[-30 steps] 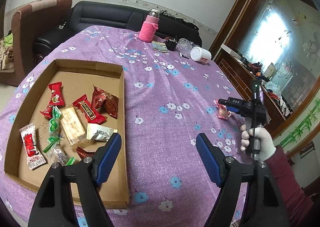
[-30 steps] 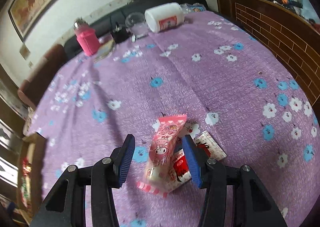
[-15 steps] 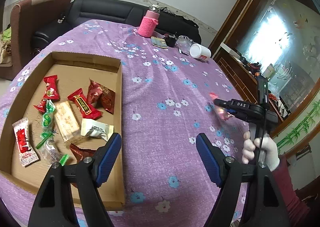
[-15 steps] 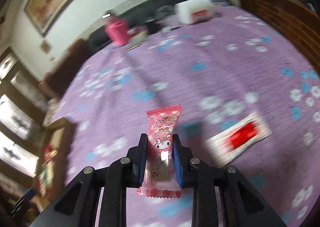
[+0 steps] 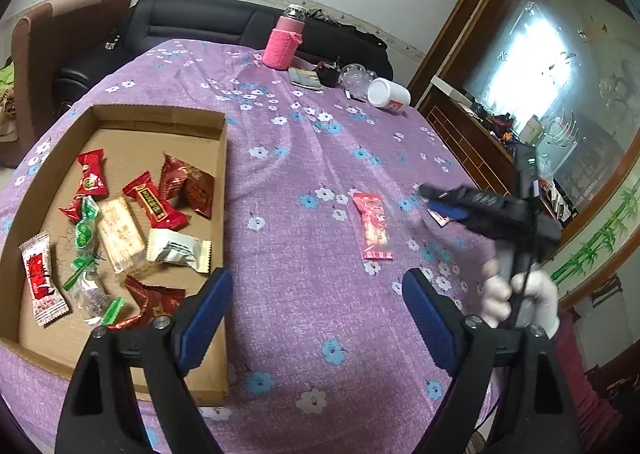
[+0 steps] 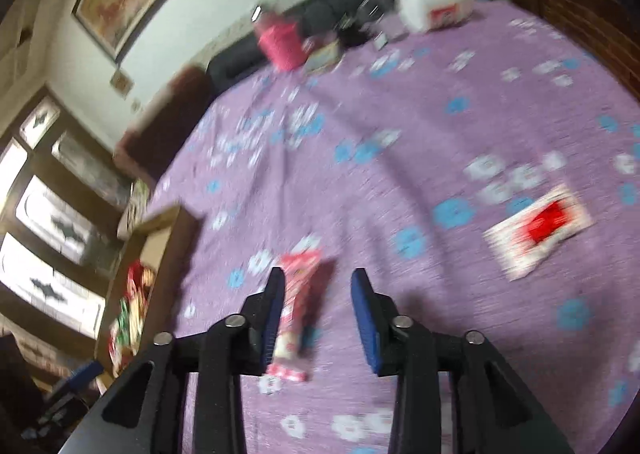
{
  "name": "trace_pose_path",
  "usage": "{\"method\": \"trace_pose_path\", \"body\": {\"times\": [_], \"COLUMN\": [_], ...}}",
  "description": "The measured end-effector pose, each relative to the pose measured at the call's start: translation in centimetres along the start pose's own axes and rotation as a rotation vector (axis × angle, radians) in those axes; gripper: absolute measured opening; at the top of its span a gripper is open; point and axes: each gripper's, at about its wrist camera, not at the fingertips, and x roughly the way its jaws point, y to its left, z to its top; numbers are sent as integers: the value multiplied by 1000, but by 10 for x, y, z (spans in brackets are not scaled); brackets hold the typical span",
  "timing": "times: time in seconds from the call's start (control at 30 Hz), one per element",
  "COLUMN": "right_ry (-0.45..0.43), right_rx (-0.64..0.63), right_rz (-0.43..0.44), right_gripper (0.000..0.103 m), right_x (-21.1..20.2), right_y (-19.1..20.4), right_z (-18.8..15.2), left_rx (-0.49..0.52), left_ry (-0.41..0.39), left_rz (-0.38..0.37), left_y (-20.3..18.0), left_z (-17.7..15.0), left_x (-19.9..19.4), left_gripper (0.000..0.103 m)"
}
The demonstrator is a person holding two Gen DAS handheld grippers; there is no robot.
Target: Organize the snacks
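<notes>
Between the parted jaws of the right gripper (image 6: 318, 314), which have just been opening, a pink cartoon-printed snack packet (image 6: 296, 302) is seen lying free on the purple floral tablecloth (image 6: 400, 126). The left gripper (image 5: 316, 318) is held wide and empty beside the cardboard tray (image 5: 222, 158) of wrapped snacks.

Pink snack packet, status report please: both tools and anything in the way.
Left tool open, empty. Right tool open, jaws just opened. Pink snack packet on the tablecloth, short of the cardboard tray. Nothing between packet and tray.

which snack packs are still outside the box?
Two: the pink cartoon pack on the cloth midway, and the white-and-red pack farther right. All others lie inside the cardboard box.
</notes>
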Motion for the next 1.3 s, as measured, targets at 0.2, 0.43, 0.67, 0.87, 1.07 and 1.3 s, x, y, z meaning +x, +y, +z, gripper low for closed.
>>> {"method": "trace_pose_path", "body": {"times": [0.2,0.43,0.67,0.87,1.07,1.3], "right_ry": [-82,-28,-14,-16,-26,-72], "right_rx": [101,121,179,120,-29,5], "right_rz": [-132,-232,-230,-323,-478,-353], "right_gripper": [51,50,50,53,33,31], "right_x": [-34,-16,5,26,34,20], "right_y": [-61,-84,-85,-74,-56,-69], "right_z": [16,20,18,35,25,20], "left_rx": [29,31,44,46,54,109], "left_ry": [50,90,116,125,121,127], "left_rz": [-53,-42,-29,-22,3,19], "left_y": [-15,-24,-30,-35,-38,-66], "left_z": [-6,-12,-11,-11,-4,13], "left_x": [13,28,39,45,51,82], "left_gripper": [86,86,86,86,86,86]}}
